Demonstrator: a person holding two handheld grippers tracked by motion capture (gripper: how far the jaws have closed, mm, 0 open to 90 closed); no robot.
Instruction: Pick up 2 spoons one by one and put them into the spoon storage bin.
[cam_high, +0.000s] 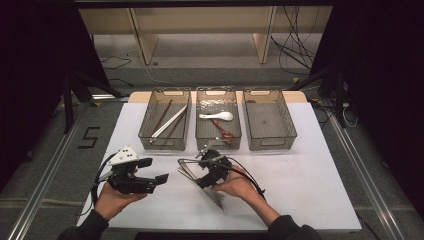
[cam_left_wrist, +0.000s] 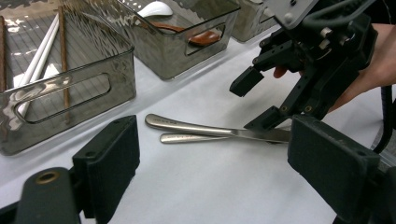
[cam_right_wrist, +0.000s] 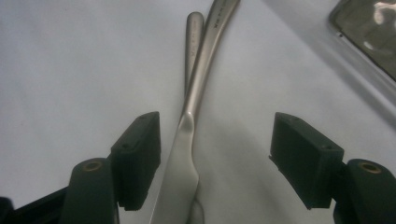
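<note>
Cutlery sorting, white table (cam_high: 310, 180), listed left to right.

1. Left gripper (cam_high: 154, 171): black, blocky pads, jaws apart, nothing between them. It is held level just left of the right gripper, likely parked out of the way.

2. Knife (cam_right_wrist: 180, 154): brushed steel with a slim curved handle widening into a flat blade. It lies flat between the right gripper's pads, close to one pad, with a wide gap to the other. A second utensil (cam_right_wrist: 191, 42), also matte steel, lies tight against it; its working end is hidden, so its type cannot be told.

3. Right gripper (cam_left_wrist: 256, 101): tilted down over the knife, jaws wide and straddling it, no pad pressing. This looks like lining up for a pick.

4. Left bin (cam_high: 145, 131), beyond both grippers: smoky clear plastic with ribbed floor and cut-out handles. It holds brown chopsticks (cam_high: 161, 116) and white chopsticks (cam_high: 170, 123).

5. Middle bin (cam_high: 218, 146), straight beyond the right gripper: holds a glossy white spoon (cam_high: 217, 116) and a brown spoon (cam_high: 226, 134).

6. Right bin (cam_high: 270, 120), beyond and right of the right gripper: nothing in it, probably reserved for the steel pieces.
</note>
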